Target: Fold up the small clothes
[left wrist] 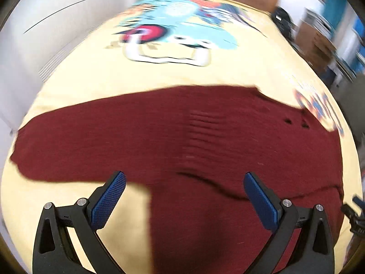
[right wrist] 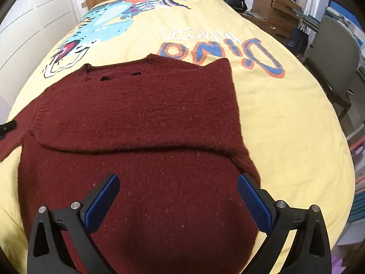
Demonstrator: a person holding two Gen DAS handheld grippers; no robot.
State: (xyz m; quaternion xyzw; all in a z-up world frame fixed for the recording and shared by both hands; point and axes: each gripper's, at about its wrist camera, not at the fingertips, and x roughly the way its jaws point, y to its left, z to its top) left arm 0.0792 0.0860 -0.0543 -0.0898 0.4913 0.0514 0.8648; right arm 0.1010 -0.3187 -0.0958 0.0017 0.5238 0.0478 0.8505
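- I'm holding my left gripper (left wrist: pixel 184 202) and right gripper (right wrist: pixel 178 202) spread wide, gripping nothing
- the sweater (right wrist: pixel 136 123) is lying ahead under both; its unfolded sleeve (left wrist: pixel 68 146) is stretching leftward, nearer my left

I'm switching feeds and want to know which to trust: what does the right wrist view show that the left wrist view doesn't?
Only the right wrist view: the sweater's right sleeve folded across the body, sharply seen, a grey chair, and the full "Dino" lettering.

Only the left wrist view, which is blurred: the left sleeve lying spread out to the side, not yet folded.

Both: the maroon sweater on the yellow bedspread, its dinosaur print, and each camera's own gripper, left gripper and right gripper, with fingers apart and empty.
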